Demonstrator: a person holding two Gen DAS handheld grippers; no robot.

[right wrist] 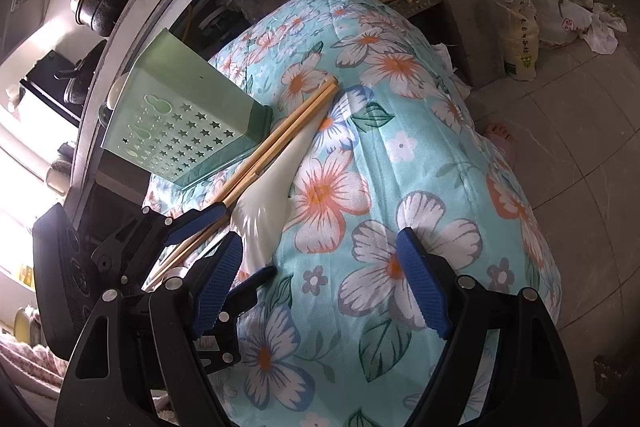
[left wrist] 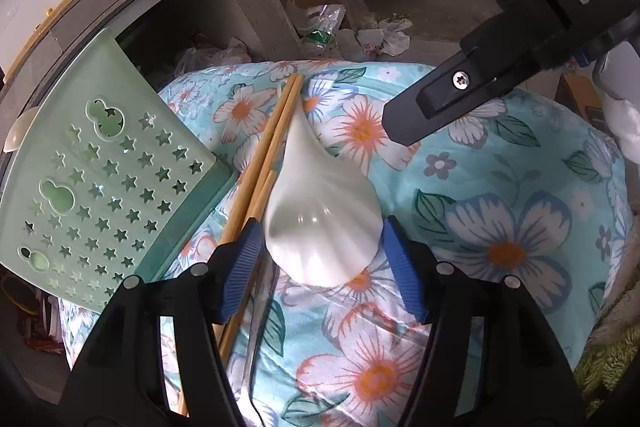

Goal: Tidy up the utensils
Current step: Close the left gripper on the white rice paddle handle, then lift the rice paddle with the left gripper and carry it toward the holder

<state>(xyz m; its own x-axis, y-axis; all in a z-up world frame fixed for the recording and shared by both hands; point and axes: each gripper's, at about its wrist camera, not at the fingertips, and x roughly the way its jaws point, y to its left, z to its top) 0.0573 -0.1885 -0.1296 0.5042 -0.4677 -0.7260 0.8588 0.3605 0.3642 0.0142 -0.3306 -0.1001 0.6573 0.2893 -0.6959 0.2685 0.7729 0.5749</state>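
Left gripper [left wrist: 322, 263]: spread, straddling white spoon [left wrist: 316, 227], unpinched. Right gripper [right wrist: 320, 279]: spread, empty. Chopsticks [left wrist: 264, 163] beside spoon; green holder [left wrist: 100, 179] left, tipped over. Nothing sorted yet.

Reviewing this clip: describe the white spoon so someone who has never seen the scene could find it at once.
Start at the turquoise floral quilt covering the surface, then find the pale green plastic basket with star-shaped holes lying on it. Just beside the basket run bamboo chopsticks, and the glossy white ceramic spoon lies against them. It is the only white, broad-bowled utensil there.
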